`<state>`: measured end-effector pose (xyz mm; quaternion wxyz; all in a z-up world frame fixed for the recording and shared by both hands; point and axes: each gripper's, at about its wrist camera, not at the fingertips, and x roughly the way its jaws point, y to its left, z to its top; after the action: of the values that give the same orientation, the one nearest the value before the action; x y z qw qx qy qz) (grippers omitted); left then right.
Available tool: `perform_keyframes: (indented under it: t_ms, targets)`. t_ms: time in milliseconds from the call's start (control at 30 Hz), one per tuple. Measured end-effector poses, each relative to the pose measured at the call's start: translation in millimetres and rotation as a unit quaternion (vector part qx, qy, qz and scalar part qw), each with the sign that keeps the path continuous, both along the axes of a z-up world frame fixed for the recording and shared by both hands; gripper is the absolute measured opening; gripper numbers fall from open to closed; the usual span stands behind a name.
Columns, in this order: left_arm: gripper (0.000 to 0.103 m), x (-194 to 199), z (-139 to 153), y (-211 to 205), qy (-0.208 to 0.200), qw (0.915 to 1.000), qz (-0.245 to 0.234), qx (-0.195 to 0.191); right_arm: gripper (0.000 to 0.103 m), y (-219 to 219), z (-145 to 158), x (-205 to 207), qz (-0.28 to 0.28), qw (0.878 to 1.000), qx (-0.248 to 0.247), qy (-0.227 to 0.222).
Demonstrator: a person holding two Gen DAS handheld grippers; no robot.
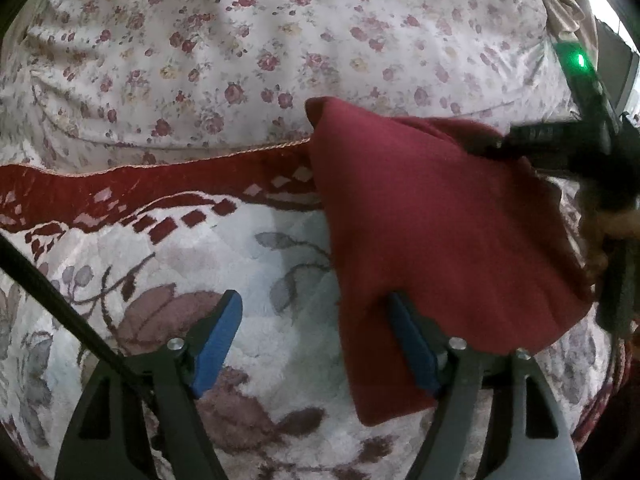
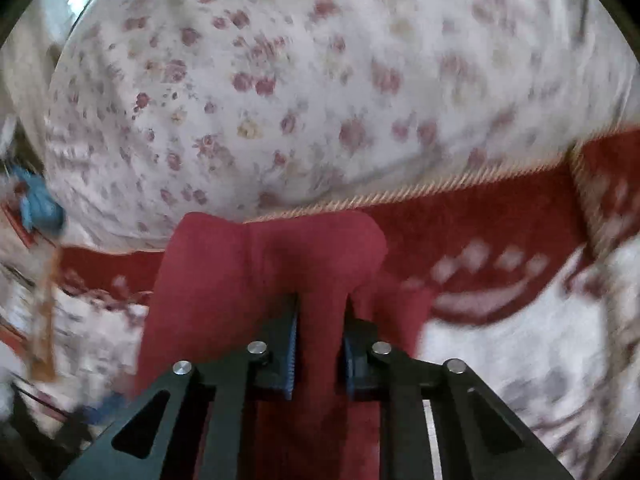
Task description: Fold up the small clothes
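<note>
A dark red garment (image 1: 432,240) hangs lifted over the patterned rug, to the right in the left wrist view. My left gripper (image 1: 316,308) is open, with blue pads; its right finger (image 1: 412,344) sits at the garment's lower edge, partly under the cloth, and the left finger is clear of it. My right gripper (image 2: 320,320) is shut on a bunched fold of the red garment (image 2: 256,264), which drapes over and between its fingers. The right gripper's body (image 1: 568,148) shows at the far right of the left wrist view, holding the garment's top.
A white rug with dark red border (image 1: 120,196) and leaf pattern lies below. A floral bedsheet (image 1: 240,48) covers the bed edge behind it. A blue object (image 2: 40,204) sits at the far left of the blurred right wrist view.
</note>
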<state>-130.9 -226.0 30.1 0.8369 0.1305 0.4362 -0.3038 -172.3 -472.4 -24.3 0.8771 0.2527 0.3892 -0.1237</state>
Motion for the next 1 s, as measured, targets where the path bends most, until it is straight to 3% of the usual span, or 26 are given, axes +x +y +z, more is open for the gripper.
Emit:
perform_keyframes:
  t_ms: [100, 167, 300, 500, 600, 733, 867, 1000]
  targets:
    - [0.081, 2, -1, -3, -0.001, 1.0, 0.002, -0.002, 0.018, -14, -23, 3, -0.02, 0.999, 0.01, 0.032]
    - [0.081, 2, -3, -2, 0.0, 1.0, 0.003, 0.001, 0.019, -16, -26, 2, -0.018, 0.999, 0.016, 0.028]
    - [0.081, 1, -3, -2, -0.005, 0.9999, 0.004, 0.009, 0.033, -14, 0, -15, -0.023, 0.999, 0.014, 0.018]
    - [0.081, 0, -2, -2, -0.006, 0.9999, 0.005, 0.008, 0.036, 34, 40, -50, 0.031, 0.999, -0.034, -0.025]
    - [0.081, 0, -2, -2, -0.008, 0.9999, 0.006, 0.01, 0.036, 55, 32, -54, 0.06, 0.997, -0.044, -0.014]
    - [0.082, -1, -4, -3, -0.012, 0.9999, 0.003, 0.011, 0.035, 58, -3, -49, 0.044, 0.994, -0.089, 0.055]
    - [0.082, -1, -4, -3, -0.015, 0.9998, 0.006, 0.012, 0.034, 54, -1, -60, 0.036, 0.995, -0.079, 0.051]
    - [0.082, -2, -4, -2, -0.015, 0.9998, 0.007, 0.012, 0.04, 58, 19, -78, 0.03, 0.997, -0.068, 0.02]
